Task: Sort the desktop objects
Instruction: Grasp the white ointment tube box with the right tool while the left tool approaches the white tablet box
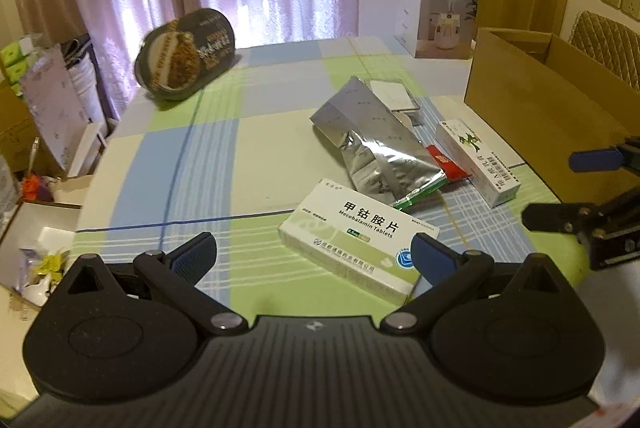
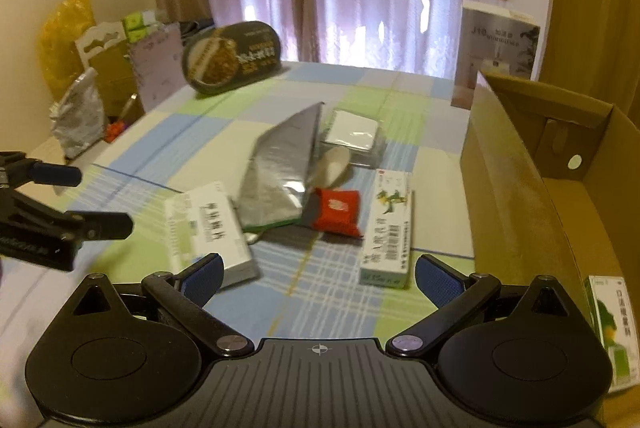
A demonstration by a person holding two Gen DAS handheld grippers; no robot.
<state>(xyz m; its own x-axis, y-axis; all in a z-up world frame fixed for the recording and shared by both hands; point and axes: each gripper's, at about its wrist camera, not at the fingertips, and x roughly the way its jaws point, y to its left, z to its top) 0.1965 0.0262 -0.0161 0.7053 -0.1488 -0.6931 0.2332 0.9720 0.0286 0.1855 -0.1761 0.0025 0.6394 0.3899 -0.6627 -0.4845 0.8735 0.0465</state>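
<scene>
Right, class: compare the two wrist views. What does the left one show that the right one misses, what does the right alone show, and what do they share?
Left only: legible "Mecobalamin Tablets" print on the tablet box.
Right only: a green-and-white box inside the carton, and a yellow bag.
Both: the foil pouch, red sachet, long box, oval tray, and open jaws.

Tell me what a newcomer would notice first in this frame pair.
Probably the crumpled silver foil pouch mid-table on the checked tablecloth, with a small red packet tucked beside it. Flanking it are the Mecobalamin Tablets box, close in front of the open left hand-held gripper, and a narrow white medicine box ahead of the open right hand-held gripper. A big open cardboard box stands at the table's right.
</scene>
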